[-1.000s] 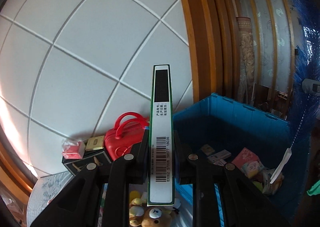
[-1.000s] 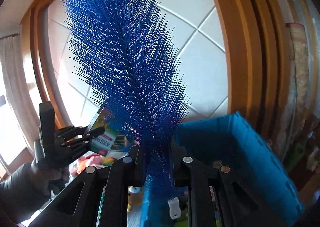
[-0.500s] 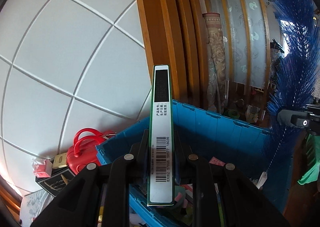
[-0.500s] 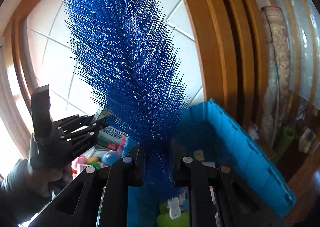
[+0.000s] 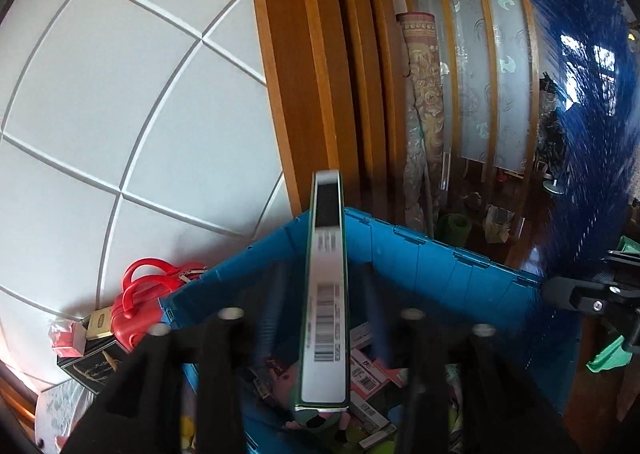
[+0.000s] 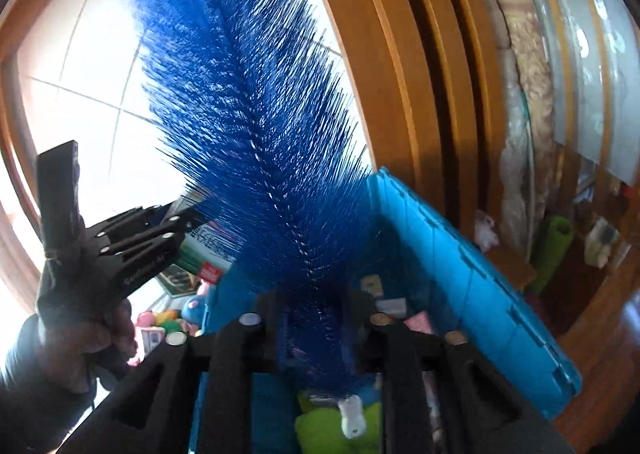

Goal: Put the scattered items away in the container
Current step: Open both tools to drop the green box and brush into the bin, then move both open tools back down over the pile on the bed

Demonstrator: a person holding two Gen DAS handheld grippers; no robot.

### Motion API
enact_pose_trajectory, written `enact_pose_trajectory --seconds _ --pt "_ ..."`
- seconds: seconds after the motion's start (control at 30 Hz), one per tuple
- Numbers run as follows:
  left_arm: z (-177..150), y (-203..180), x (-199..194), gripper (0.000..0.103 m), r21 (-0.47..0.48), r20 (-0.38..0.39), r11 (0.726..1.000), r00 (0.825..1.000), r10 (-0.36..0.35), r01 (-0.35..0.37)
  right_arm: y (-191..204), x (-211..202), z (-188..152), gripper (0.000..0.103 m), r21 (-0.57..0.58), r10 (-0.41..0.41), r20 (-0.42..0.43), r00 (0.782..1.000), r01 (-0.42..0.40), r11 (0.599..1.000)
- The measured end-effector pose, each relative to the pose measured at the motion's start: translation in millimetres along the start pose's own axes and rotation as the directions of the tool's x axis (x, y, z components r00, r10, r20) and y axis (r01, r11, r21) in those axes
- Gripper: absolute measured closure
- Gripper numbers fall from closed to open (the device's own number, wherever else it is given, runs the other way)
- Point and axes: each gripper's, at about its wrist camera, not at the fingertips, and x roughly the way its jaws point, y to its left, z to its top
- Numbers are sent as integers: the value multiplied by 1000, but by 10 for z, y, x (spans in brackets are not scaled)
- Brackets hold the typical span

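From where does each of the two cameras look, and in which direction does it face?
Left wrist: on the left hand-held gripper, looking down along its spread fingers into the blue crate; a green-edged box stands free between them, jaws just opened.
Right wrist: on the right hand-held gripper, facing the crate; the blue brush stands between its just-opening jaws; a gloved hand shows on the left.
Shared: crate, brush, each other's gripper.

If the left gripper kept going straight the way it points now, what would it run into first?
Probably the far wall of the blue crate. The left gripper, jaws just opened around the narrow box, aims over the crate's contents toward that wall, though depth is hard to judge.
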Motion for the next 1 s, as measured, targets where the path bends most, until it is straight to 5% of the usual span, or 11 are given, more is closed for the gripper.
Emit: enact_pose_trajectory --seconds 0.03,0.07,0.1,0.53,1.0 --pt "-8 12 -28 0 -4 16 1000 1000 8 -8 -23 -2 14 43 7 0 7 1000 0 1000" --pt "-17 19 -53 0 -3 33 1000 999 13 -13 -32 -21 22 5 10 -6 24 1000 6 1000" --pt "-27 24 -53 0 3 30 1000 999 18 -18 -32 -68 24 1 14 -9 51 999 9 1000" --pt "-331 503 -280 0 -62 8 995 997 79 -79 190 -2 9 0 4 27 49 998 -27 1000" --pt "-998 1276 -957 0 -119 -24 976 983 182 -184 1079 58 -181 0 -95 103 65 993 -96 991"
